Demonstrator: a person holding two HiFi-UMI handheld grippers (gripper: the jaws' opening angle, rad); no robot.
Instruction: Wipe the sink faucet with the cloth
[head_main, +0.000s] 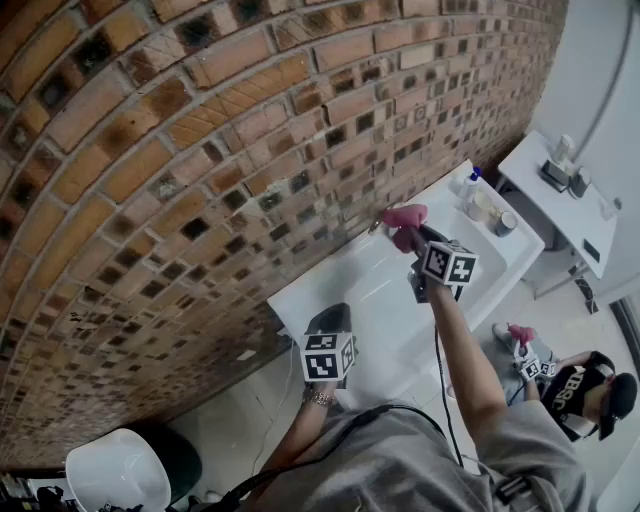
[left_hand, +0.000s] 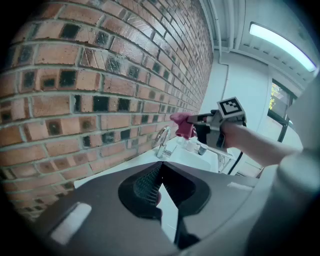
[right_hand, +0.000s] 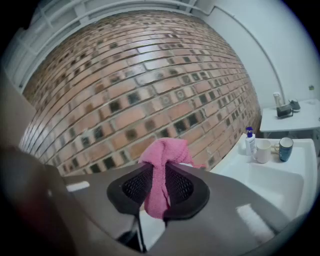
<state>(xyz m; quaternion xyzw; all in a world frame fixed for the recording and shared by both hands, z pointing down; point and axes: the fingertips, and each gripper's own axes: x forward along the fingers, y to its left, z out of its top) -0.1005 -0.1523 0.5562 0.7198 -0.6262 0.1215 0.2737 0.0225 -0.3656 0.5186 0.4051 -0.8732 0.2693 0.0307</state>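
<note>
Pinching pink cloth (right_hand: 161, 159) in right gripper (right_hand: 159, 187), just beside faucet (left_hand: 162, 140).
Holding left gripper (left_hand: 160, 166) pressed together, empty, farther off.

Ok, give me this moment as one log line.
right gripper: shut on cloth | left gripper: shut, empty | cloth near faucet, contact unclear

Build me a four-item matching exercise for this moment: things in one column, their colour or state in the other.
1 cloth
2 faucet
3 left claw
4 bottle

A shut on nothing
B blue cap, beside a white mug
C pink, pinched in the right claw
D chrome, curved spout

Pairs: 1-C, 2-D, 3-A, 4-B
</note>
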